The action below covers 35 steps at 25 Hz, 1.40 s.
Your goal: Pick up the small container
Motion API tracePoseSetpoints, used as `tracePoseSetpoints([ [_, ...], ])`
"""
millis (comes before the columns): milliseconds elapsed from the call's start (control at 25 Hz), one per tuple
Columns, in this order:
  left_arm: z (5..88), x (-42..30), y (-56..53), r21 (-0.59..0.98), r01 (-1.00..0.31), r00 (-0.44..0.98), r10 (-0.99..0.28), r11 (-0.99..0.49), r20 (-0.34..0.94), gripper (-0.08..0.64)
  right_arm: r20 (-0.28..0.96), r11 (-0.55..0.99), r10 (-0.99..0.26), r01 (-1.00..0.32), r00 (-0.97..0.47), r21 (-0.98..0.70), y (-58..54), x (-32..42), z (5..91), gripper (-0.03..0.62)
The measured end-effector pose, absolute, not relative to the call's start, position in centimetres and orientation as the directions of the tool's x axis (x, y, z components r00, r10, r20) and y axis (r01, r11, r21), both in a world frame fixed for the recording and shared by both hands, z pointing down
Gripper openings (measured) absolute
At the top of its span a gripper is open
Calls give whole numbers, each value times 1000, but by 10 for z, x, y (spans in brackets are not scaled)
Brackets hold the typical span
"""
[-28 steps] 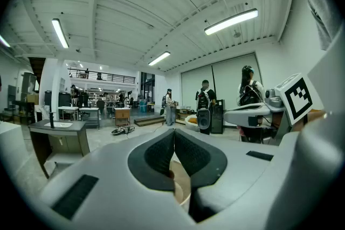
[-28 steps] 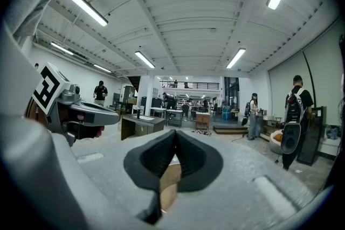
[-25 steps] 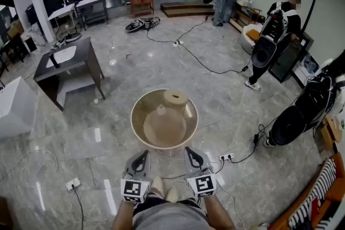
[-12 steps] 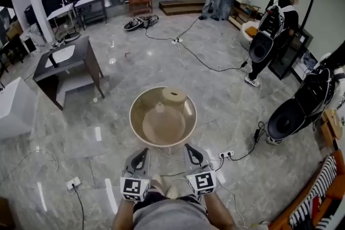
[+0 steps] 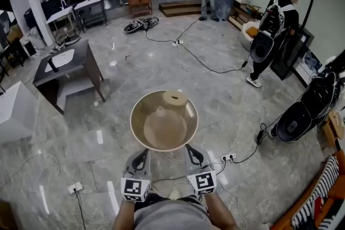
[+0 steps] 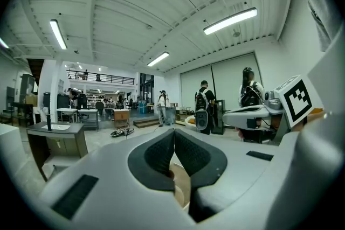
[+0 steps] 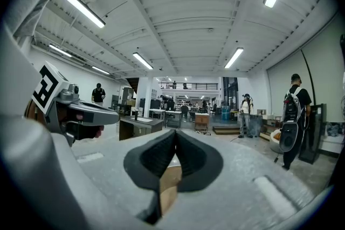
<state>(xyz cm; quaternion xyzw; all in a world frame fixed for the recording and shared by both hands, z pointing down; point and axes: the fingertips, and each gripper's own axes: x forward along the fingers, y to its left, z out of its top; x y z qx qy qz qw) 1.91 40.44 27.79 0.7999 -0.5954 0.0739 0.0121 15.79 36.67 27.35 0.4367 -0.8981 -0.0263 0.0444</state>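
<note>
Grey marble floor surrounds a round tan basin (image 5: 135,116); the small container (image 5: 174,98) stands inside it at 1 o'clock. Left gripper (image 5: 142,155) and right gripper (image 5: 190,150) hover just beside its 6 o'clock edge, jaws pressed together, gripping nothing.

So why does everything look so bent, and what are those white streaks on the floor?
Head view: the wide lens bows the room's edges, and the streaks are reflections in the glossy floor. Left gripper view and right gripper view: round image, black corners, bright ceiling lamps glaring.
</note>
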Motion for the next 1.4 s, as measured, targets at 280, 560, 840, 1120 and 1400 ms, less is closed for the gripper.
tracePoseSetpoints([
  [280, 290, -3, 350, -76, -949, 295, -946, -307, 138, 18, 57, 604, -797, -792, -601, 92, 315, 138, 282, 0],
  [560, 293, -38, 272, -57, -936, 336, -932, -346, 137, 18, 60, 575, -818, -812, -572, 100, 245, 101, 284, 0],
  [840, 293, -68, 186, -53, -912, 394, -906, -406, 154, 18, 88, 531, -847, -843, -525, 83, 164, 71, 280, 0],
  [1120, 299, -95, 119, -47, -882, 455, -873, -469, 176, 18, 112, 490, -870, -868, -480, 79, 102, 41, 285, 0],
  [1400, 313, -117, 63, -36, -838, 529, -827, -544, 192, 18, 145, 414, -905, -907, -400, 81, 58, 22, 302, 0],
])
